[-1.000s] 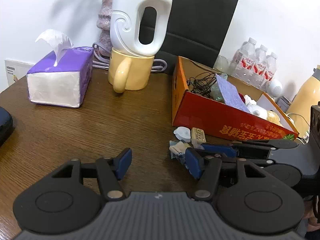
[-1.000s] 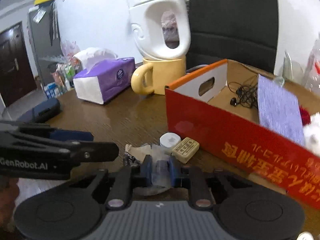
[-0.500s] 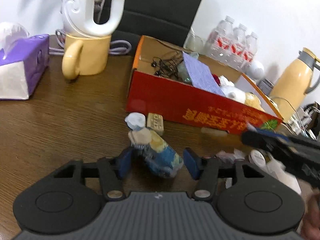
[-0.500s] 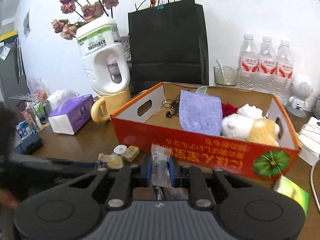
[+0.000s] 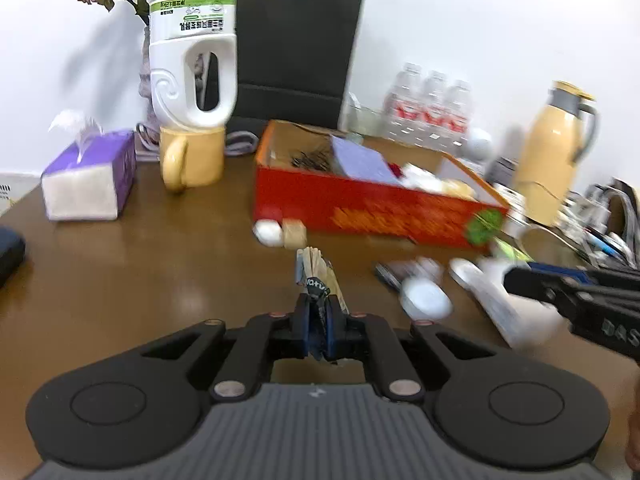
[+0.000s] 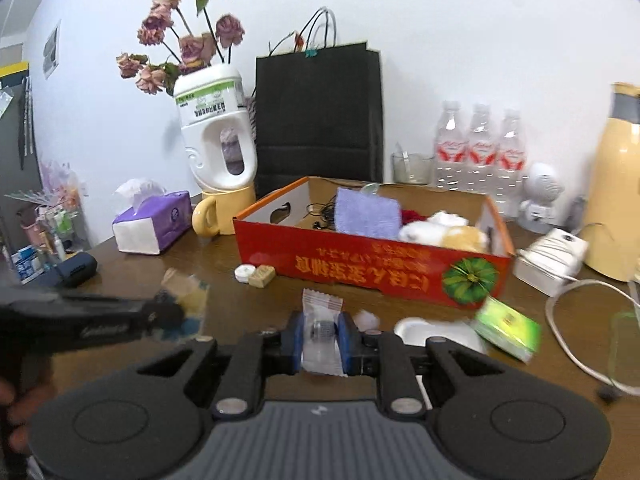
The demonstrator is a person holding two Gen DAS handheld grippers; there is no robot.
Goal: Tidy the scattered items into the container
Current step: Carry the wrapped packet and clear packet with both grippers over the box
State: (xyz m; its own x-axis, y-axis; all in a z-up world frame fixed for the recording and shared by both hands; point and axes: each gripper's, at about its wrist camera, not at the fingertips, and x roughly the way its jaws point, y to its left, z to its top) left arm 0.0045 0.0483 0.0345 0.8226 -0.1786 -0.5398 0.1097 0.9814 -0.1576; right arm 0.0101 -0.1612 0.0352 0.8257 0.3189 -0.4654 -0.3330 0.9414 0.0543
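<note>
The red cardboard box (image 5: pixel 360 204) (image 6: pixel 360 260) stands mid-table and holds a purple cloth (image 6: pixel 366 214), earphones and a plush toy (image 6: pixel 440 232). My left gripper (image 5: pixel 318 320) has its jaws closing, and the pads press on a tan-and-blue snack packet (image 5: pixel 318 272) held just above the table. My right gripper (image 6: pixel 322 334) is shut on a small clear-wrapped sweet (image 6: pixel 322 320) in front of the box. A white cap (image 5: pixel 268 232) and a tan block (image 5: pixel 294 233) lie by the box's near left corner. A green packet (image 6: pixel 508 328) and a white dish (image 6: pixel 424 330) lie at the front right.
A purple tissue box (image 5: pixel 88 176) and a yellow mug (image 5: pixel 192 160) bearing a white jug stand at the back left. A black bag (image 6: pixel 320 120), water bottles (image 6: pixel 480 148) and a yellow flask (image 5: pixel 556 152) line the wall. A white charger with its cable (image 6: pixel 552 260) lies right of the box.
My left gripper closed on the snack packet and lifted it back from the box. My right gripper, still holding the sweet, rose and moved right along the box's front.
</note>
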